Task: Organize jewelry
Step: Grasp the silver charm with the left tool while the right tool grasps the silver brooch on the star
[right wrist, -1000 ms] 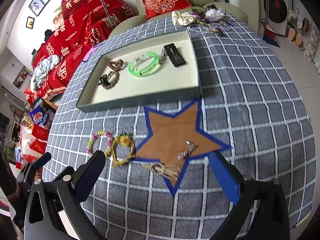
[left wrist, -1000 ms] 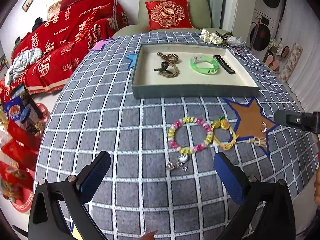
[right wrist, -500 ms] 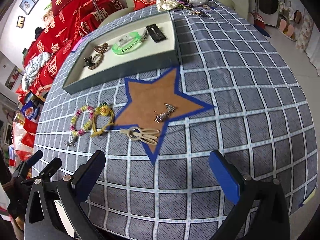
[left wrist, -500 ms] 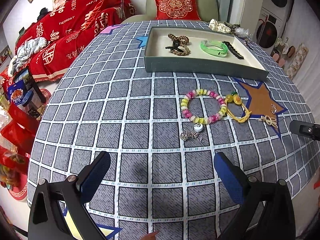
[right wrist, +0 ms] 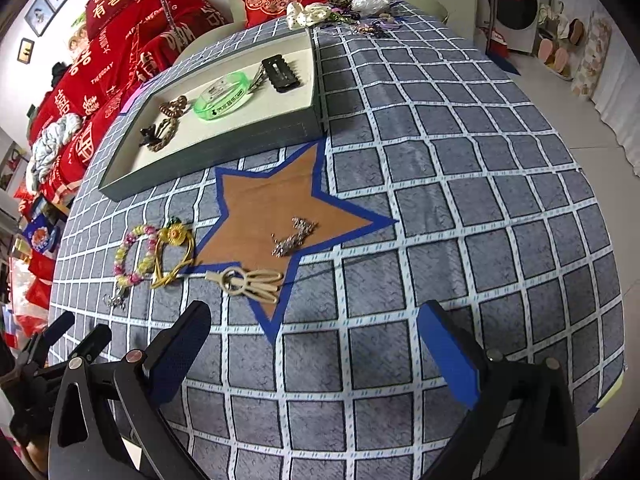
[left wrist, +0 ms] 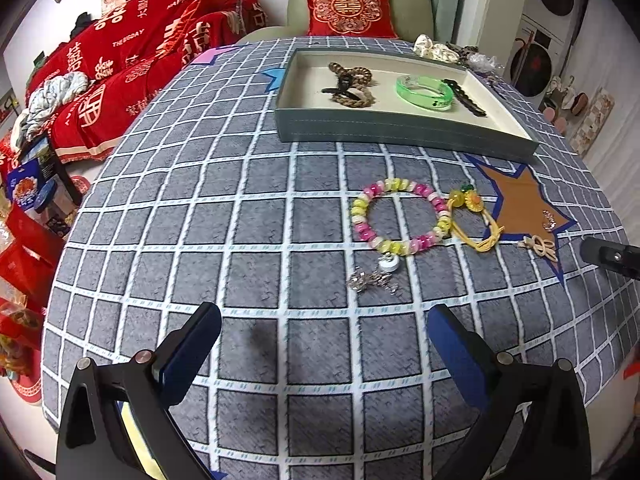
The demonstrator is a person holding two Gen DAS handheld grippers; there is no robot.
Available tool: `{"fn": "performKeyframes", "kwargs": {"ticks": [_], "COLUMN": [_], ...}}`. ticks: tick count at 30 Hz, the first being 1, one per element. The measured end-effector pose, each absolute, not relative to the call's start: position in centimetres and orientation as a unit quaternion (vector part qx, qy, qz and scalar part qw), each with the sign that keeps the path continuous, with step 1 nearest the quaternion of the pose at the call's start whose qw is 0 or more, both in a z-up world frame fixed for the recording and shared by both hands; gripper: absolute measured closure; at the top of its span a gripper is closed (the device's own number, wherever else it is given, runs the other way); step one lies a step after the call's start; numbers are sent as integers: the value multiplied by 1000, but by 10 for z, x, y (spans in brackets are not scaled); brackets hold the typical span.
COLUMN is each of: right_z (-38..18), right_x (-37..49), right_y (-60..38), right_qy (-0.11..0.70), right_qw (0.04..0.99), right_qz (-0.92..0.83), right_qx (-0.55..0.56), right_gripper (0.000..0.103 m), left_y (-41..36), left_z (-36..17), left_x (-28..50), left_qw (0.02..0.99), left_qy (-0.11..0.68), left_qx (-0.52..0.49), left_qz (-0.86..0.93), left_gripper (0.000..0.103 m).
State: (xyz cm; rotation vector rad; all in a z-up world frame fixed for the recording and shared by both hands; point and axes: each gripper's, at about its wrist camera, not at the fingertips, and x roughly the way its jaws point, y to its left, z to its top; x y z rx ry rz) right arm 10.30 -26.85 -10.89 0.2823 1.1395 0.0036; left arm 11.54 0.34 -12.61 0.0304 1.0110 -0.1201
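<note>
The desk (left wrist: 248,208), under its grey checked cloth, fills more of both views than a second ago: both cameras have pulled back toward the near edge and more bare cloth lies between the fingers and the jewelry. The grey tray (left wrist: 400,130) sits at the far side as before, holding a brown braided hair tie (left wrist: 352,88), a green bangle (left wrist: 424,92) and a black hair clip (left wrist: 464,98); none of these has shifted. The brown star with blue edging (right wrist: 272,208) lies in front of the tray.

On the cloth left of the star, the pink and yellow bead bracelet (left wrist: 400,216) touches the yellow cord with a flower charm (left wrist: 472,220), with a small silver charm (left wrist: 372,280) just below the bracelet. A beige hair tie (right wrist: 248,280) straddles the star's lower edge and a silver clip (right wrist: 294,234) lies on the star itself. All lie where they were.

The left gripper (left wrist: 324,344) hangs over bare cloth, near the bracelet but apart from it, its fingers released and wide with nothing between them. The right gripper (right wrist: 314,344) is likewise spread and empty, just short of the star's lower point.
</note>
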Motion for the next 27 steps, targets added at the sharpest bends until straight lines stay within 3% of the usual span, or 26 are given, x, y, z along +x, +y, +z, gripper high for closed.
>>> {"fn": "performKeyframes", "kwargs": {"ticks": [8, 10, 13, 18, 22, 27], "right_z": [-113, -115, -120, -123, -125, -125], "right_x": [118, 121, 129, 138, 140, 139], "right_y": [-263, -261, -255, -244, -234, -227], "right_qy": [536, 536, 538, 533, 528, 518], "right_qw": [836, 838, 838, 844, 849, 855], "right_qz": [-5, -6, -9, -15, -20, -19], "right_qx": [113, 105, 90, 56, 23, 1], "right_gripper": [1, 6, 12, 22, 23, 33], "left_y": [-6, -7, -11, -16, -22, -28], "left_z": [-126, -127, -130, -138, -138, -136], "left_x": [123, 124, 126, 131, 133, 131], "left_qw": [877, 877, 875, 870, 870, 870], "left_qy": [476, 476, 480, 487, 486, 482], "left_qx": [25, 25, 31, 35, 36, 39], "left_qz": [-58, -59, -63, -69, -79, -96], "left_gripper": [3, 3, 20, 20, 20, 31]}}
